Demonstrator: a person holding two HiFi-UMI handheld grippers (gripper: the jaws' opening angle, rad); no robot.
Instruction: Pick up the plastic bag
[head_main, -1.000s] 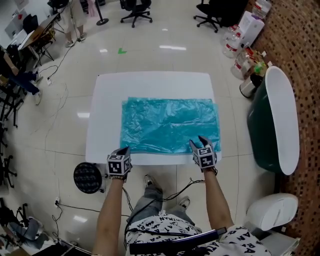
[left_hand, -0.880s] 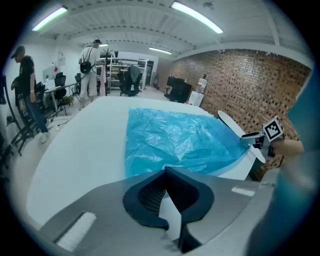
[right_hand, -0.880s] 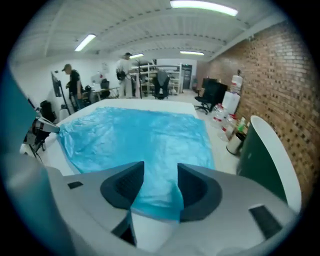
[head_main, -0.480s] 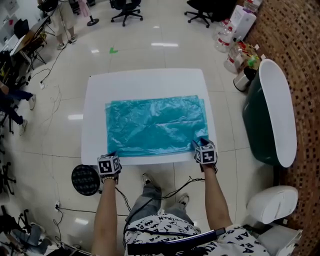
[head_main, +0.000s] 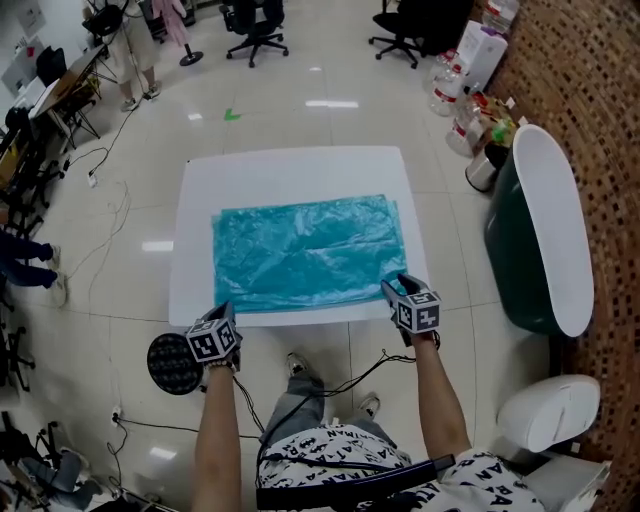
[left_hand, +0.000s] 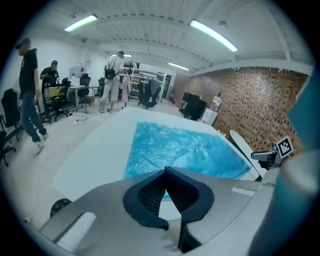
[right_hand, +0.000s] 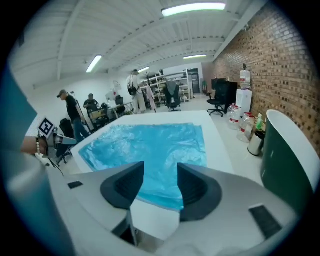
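Observation:
A blue plastic bag lies flat on the white table. My left gripper hangs just off the table's front edge, near the bag's front left corner. In the left gripper view its jaws meet at the tips with nothing between them, and the bag lies ahead of them. My right gripper is at the bag's front right corner. It stands open above the near edge of the bag, and its pads do not touch the bag.
A dark green tub with a white rim stands right of the table. A black round object and cables lie on the floor by my left arm. A white bin sits front right. Bottles, chairs and people are farther back.
My left gripper has drawn back a little from the bag's front left corner to just off the table edge. The right gripper stays at the front right corner. The bag still lies flat.

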